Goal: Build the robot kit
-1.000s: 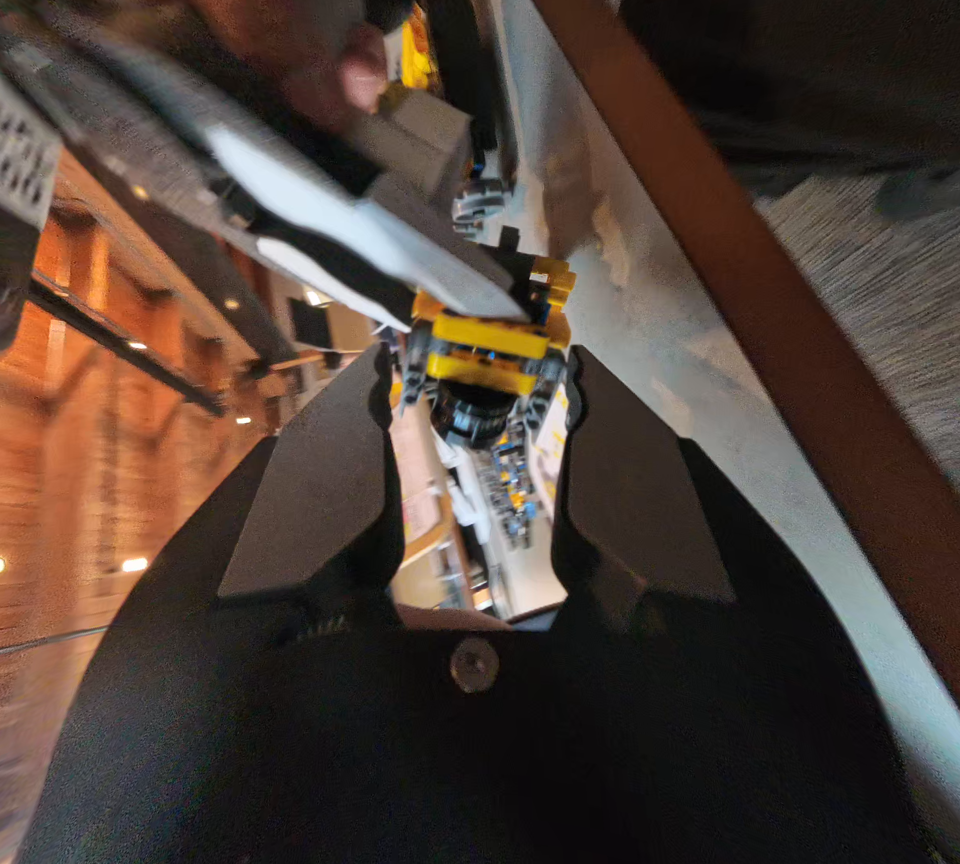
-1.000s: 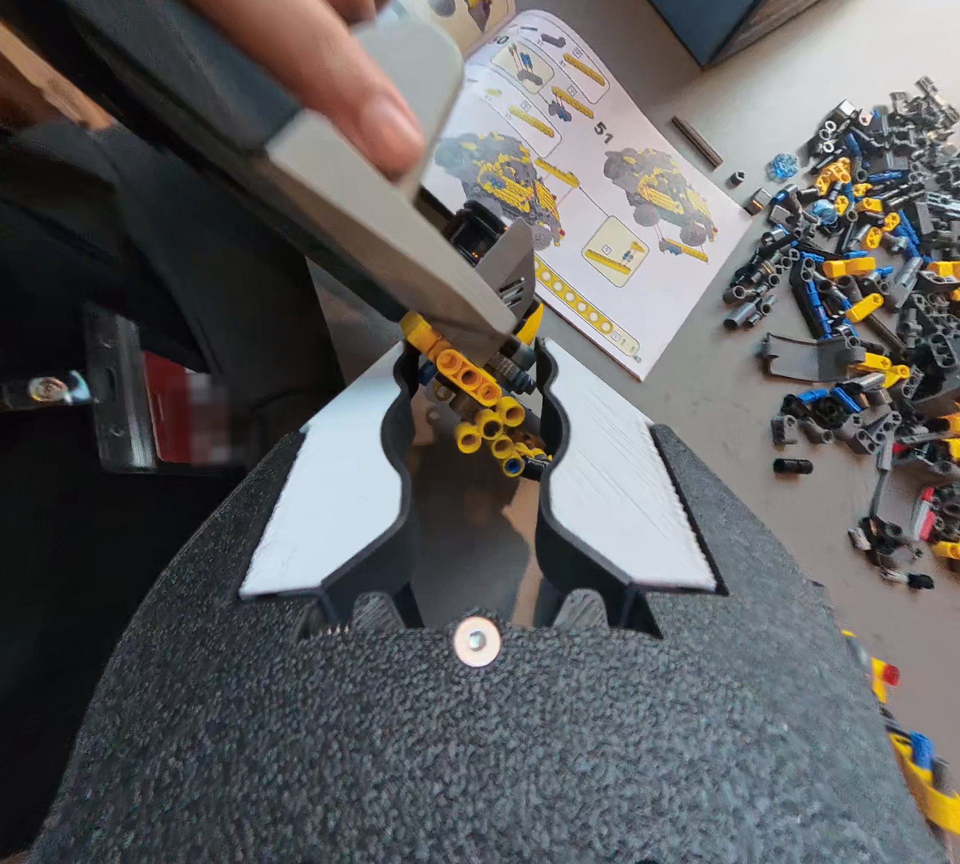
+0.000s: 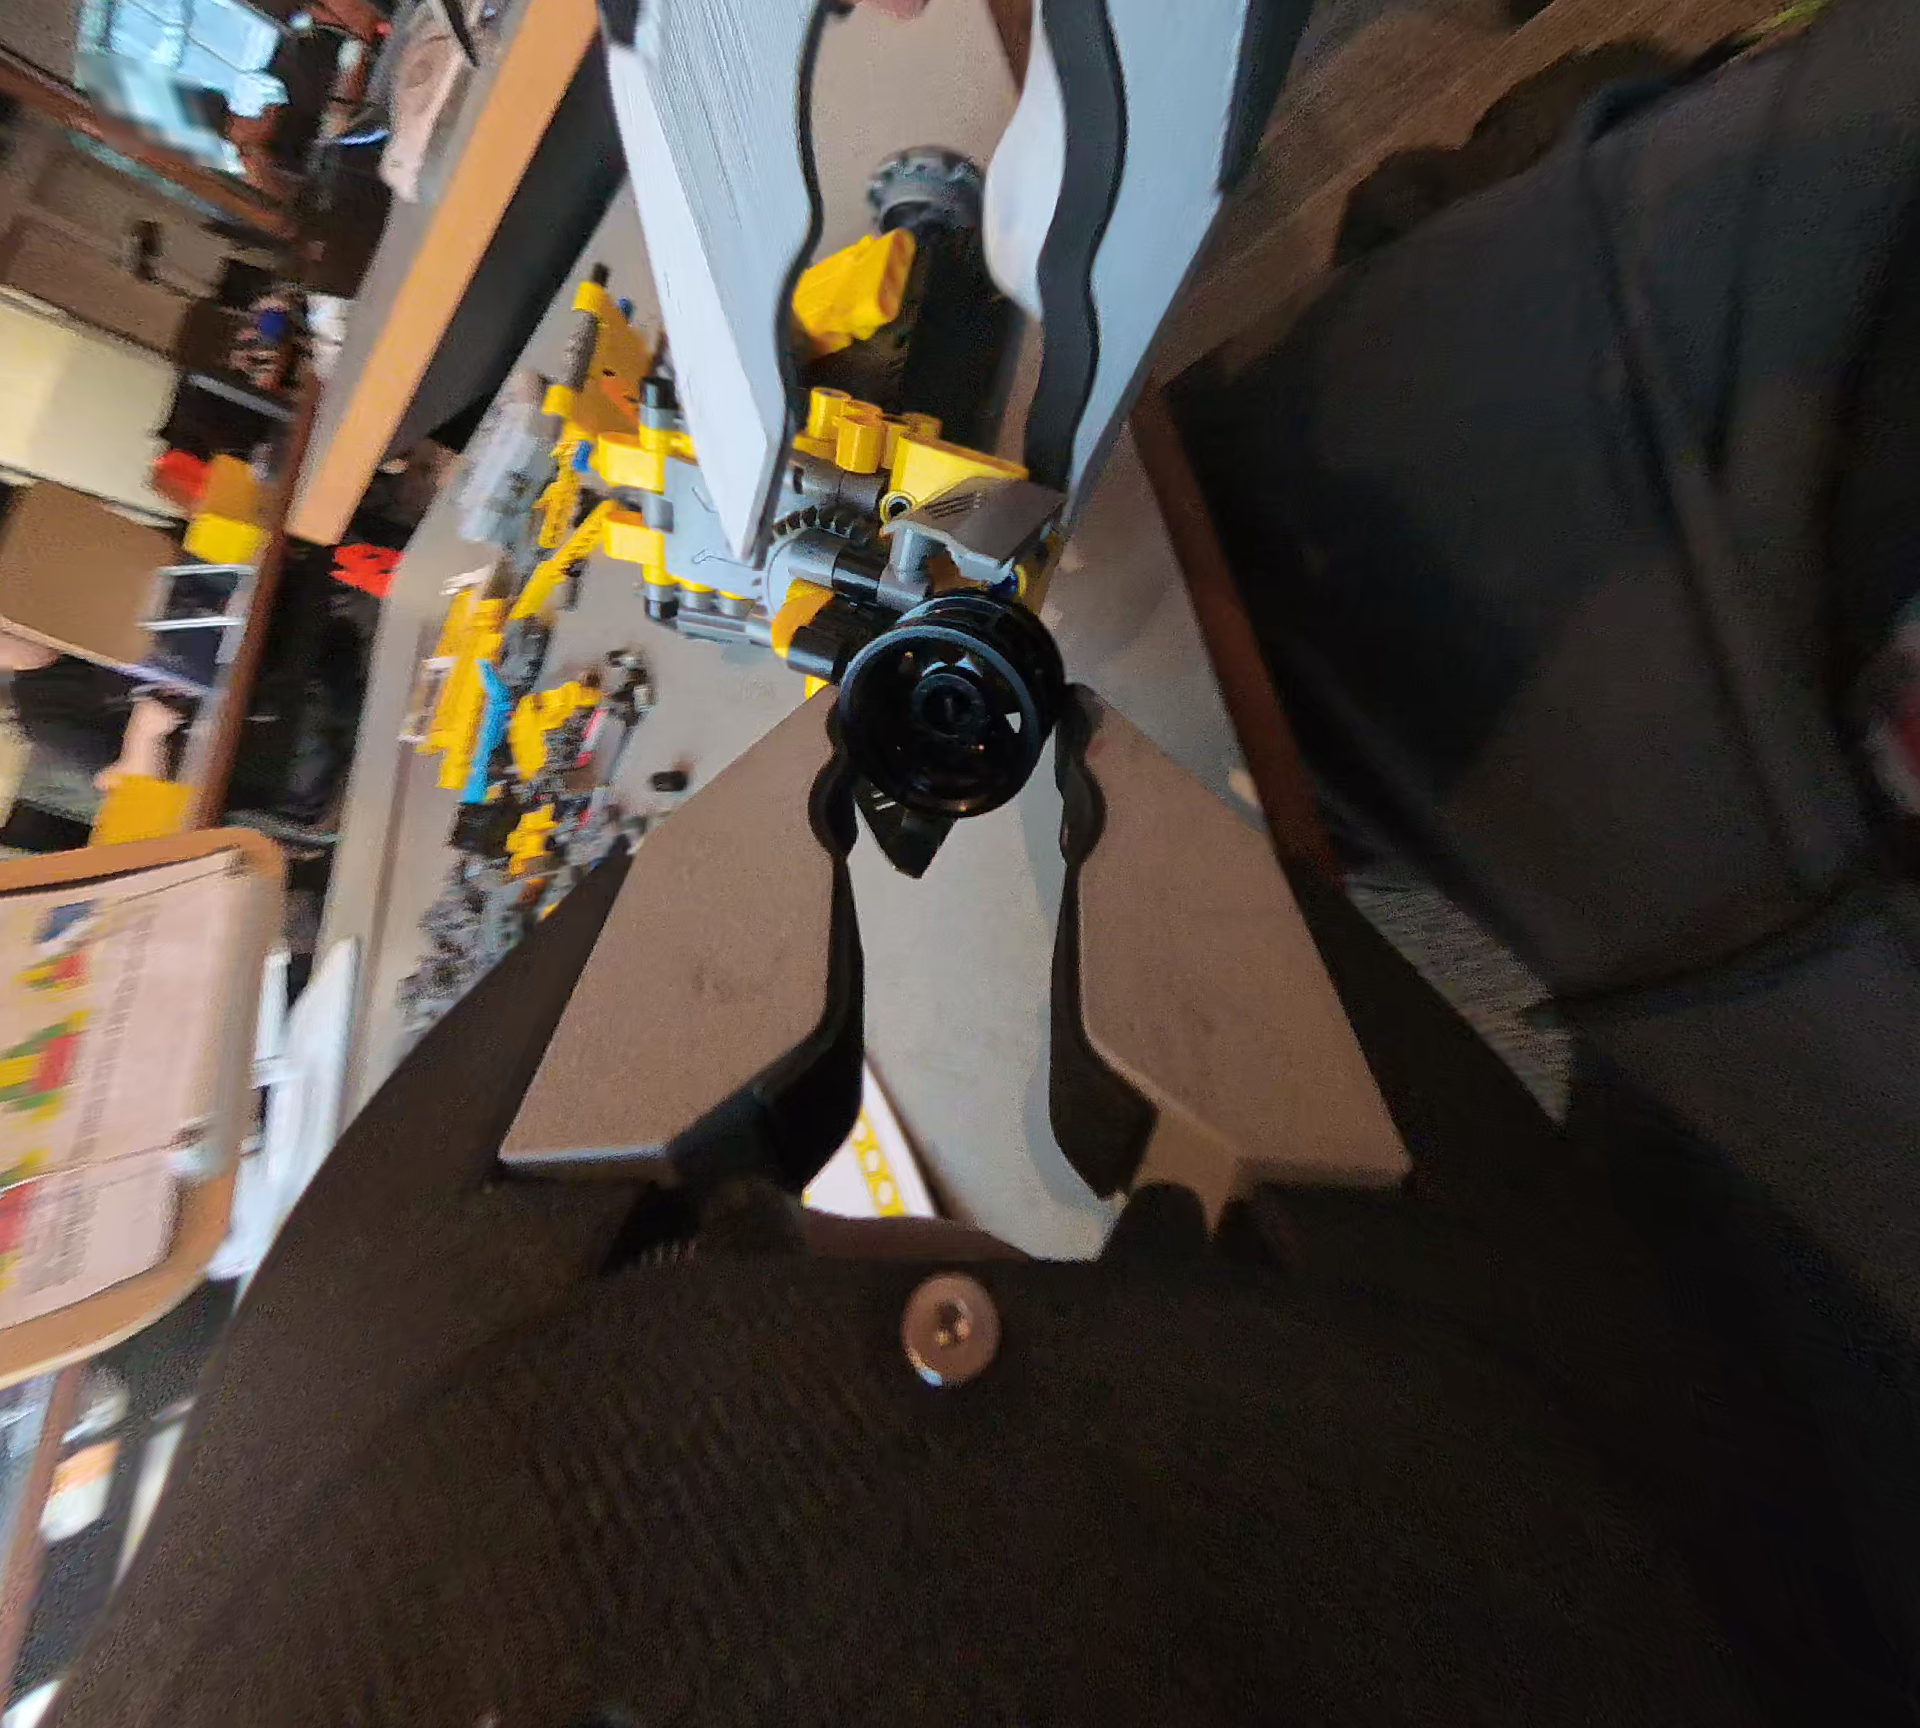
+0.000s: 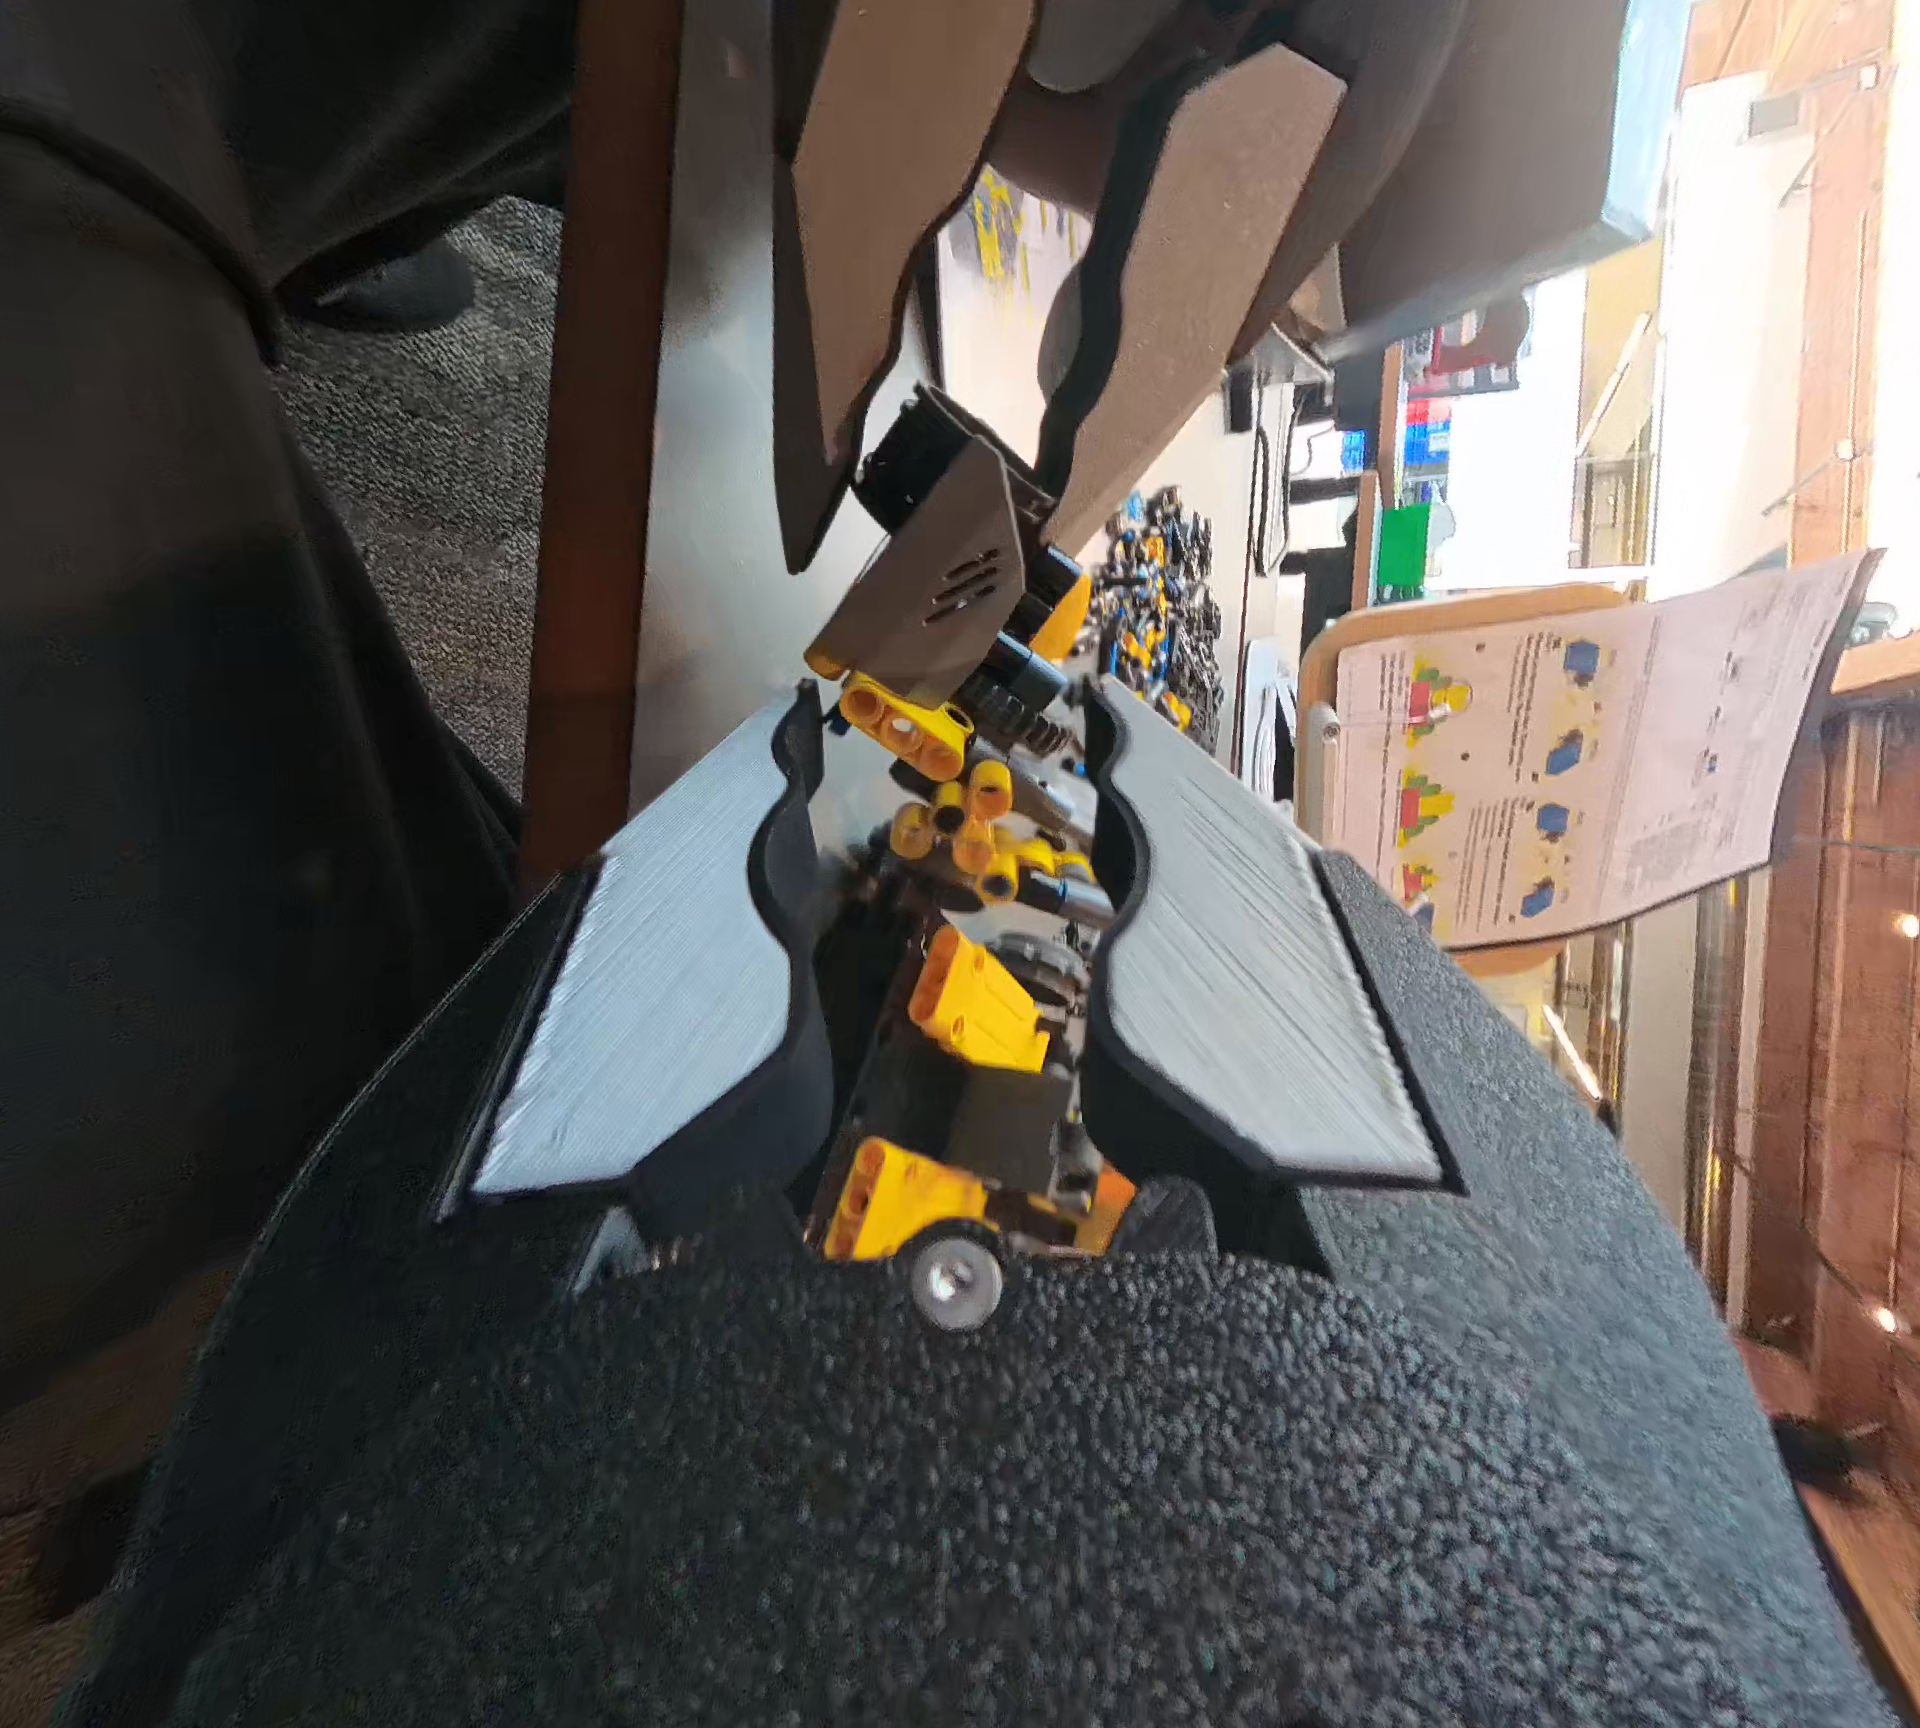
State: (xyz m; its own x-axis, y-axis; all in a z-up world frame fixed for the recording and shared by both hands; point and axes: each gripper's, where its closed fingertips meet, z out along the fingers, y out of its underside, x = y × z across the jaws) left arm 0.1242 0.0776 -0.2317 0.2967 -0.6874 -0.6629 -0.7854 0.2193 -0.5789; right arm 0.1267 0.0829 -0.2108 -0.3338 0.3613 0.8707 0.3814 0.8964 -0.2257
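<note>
Brick model (image 4: 977,1003), yellow, grey and black, held in the air above the table edge between both tools – a studless beam-and-pin assembly with round pin holes, a small black gear and a smooth grey vented panel (image 4: 935,577) at its far end. Right gripper (image 4: 945,712): its pale, ribbed fingers with wavy black pads are pressed against the model's flanks, and the body fills the gap from the palm screw out to the tips. Left gripper (image 3: 951,733): its dark, matte fingers come from the opposite side and pinch the black wheel (image 3: 951,722), a spoked hub with a glossy rim mounted on the model's end; in the left wrist view the rim touches both contoured tips. The two tools thus face each other nearly tip to tip, with the model bridging them.

Beneath lies the grey table (image 3: 935,1003), smooth and slightly reflective, bordered by a brown wooden edge (image 4: 603,328). Farther off on its surface is a scatter of loose bricks (image 3: 520,743) – mostly yellow, black and blue, blurred. A printed sheet (image 4: 1558,764) with coloured diagrams hangs on a rounded wooden board at the right in the right wrist view. Dark clothing (image 3: 1558,535) and grey carpet fill the near side below the table edge
</note>
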